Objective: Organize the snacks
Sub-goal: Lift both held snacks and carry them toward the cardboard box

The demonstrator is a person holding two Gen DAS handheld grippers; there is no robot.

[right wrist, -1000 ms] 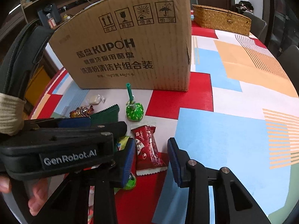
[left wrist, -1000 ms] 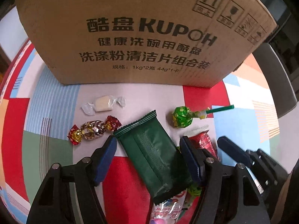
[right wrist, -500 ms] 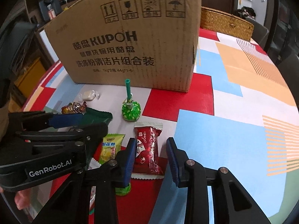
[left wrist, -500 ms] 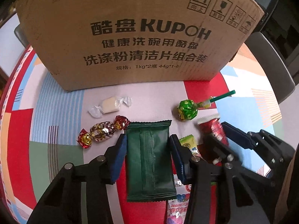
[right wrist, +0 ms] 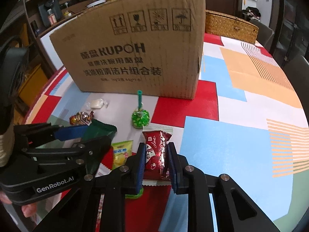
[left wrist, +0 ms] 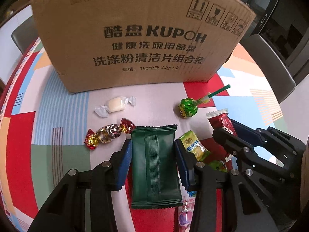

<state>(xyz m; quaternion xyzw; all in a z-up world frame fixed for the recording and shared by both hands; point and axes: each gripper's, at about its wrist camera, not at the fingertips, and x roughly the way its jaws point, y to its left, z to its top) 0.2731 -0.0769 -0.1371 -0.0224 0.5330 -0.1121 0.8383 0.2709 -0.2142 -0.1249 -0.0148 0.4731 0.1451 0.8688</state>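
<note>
Left gripper (left wrist: 153, 152) pinching green packet (left wrist: 154, 166) on table (left wrist: 63, 104). Right gripper (right wrist: 156, 154) squeezing red packet (right wrist: 157, 150), possibly lifted. Lollipop (right wrist: 140, 117), candies before box (left wrist: 135, 44).

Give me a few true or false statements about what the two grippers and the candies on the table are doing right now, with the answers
1. The left gripper has its jaws against both sides of the dark green packet. True.
2. The right gripper holds the yellow-green sachet. False: it is shut on the red packet.
3. The green lollipop stands upright in the cardboard box. False: it lies on the table in front of the box.
4. The white wrapped candy lies untouched near the box. True.
</note>
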